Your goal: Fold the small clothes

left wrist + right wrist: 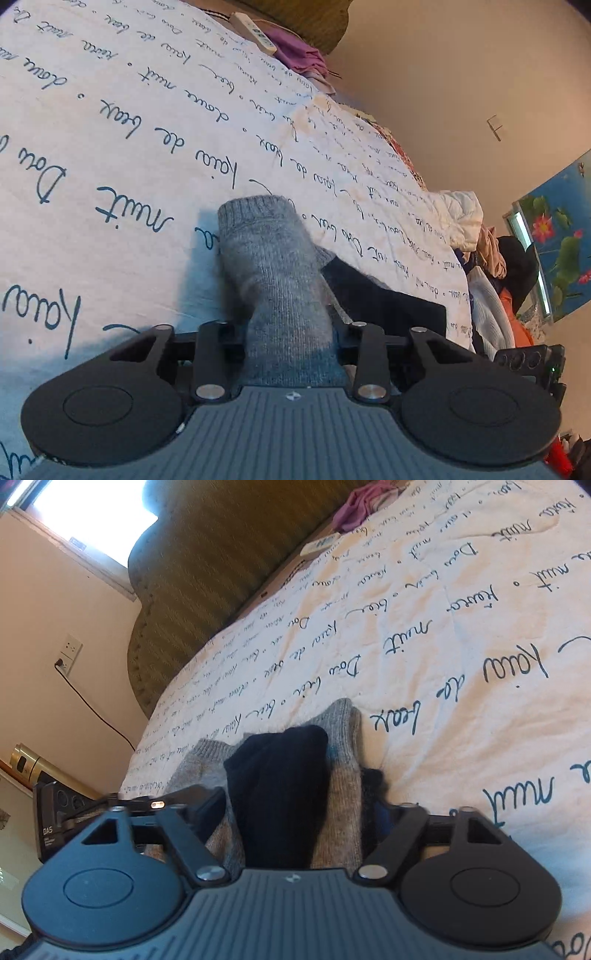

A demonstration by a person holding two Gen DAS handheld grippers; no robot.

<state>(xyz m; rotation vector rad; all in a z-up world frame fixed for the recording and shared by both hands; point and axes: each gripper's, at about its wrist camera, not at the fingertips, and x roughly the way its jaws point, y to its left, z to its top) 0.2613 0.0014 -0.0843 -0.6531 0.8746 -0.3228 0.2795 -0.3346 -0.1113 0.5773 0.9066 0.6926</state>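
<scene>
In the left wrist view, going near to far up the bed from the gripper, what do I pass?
left gripper closed on the grey sock → script-printed bedspread → white remote → purple garment → olive headboard.

Daylight from blown-out window [92, 513]; soft shadows on bedspread [110, 129]; fisheye-bent edges; slight overall softness.

Two grey-and-black socks [269, 266], one remote [255, 31], one purple garment [301, 55].
</scene>
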